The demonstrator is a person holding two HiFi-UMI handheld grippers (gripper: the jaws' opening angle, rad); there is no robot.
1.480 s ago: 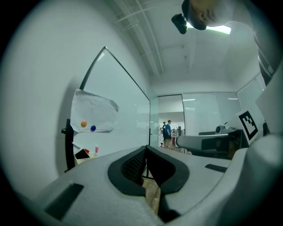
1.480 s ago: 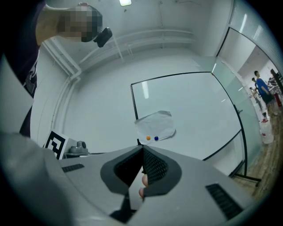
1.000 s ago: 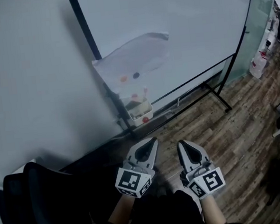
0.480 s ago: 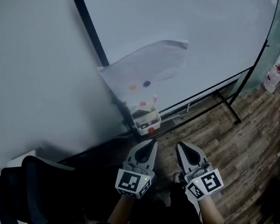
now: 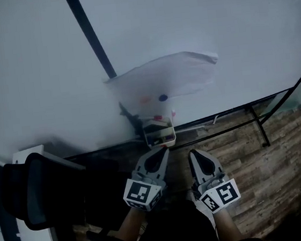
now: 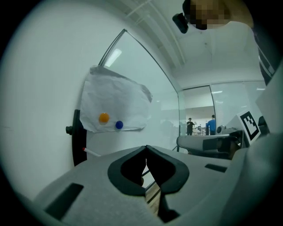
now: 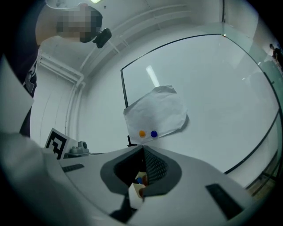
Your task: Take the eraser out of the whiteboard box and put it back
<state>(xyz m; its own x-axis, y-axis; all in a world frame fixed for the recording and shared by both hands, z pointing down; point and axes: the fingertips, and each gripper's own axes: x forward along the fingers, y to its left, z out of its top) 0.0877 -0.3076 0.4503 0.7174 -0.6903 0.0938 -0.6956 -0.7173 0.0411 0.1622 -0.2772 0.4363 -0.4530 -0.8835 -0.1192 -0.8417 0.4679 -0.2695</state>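
The whiteboard (image 5: 209, 18) fills the upper head view, with a creased sheet of paper (image 5: 172, 77) pinned to it. Below, the left gripper (image 5: 161, 151) has its fingers (image 6: 170, 170) closed tip to tip on nothing, and the right gripper (image 5: 194, 154) fingers (image 7: 157, 170) are closed and empty too. The small box (image 5: 160, 142) sits at the board's lower edge, just beyond them. The eraser cannot be picked out inside it.

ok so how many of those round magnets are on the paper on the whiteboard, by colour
orange magnet: 1
blue magnet: 1
total: 2
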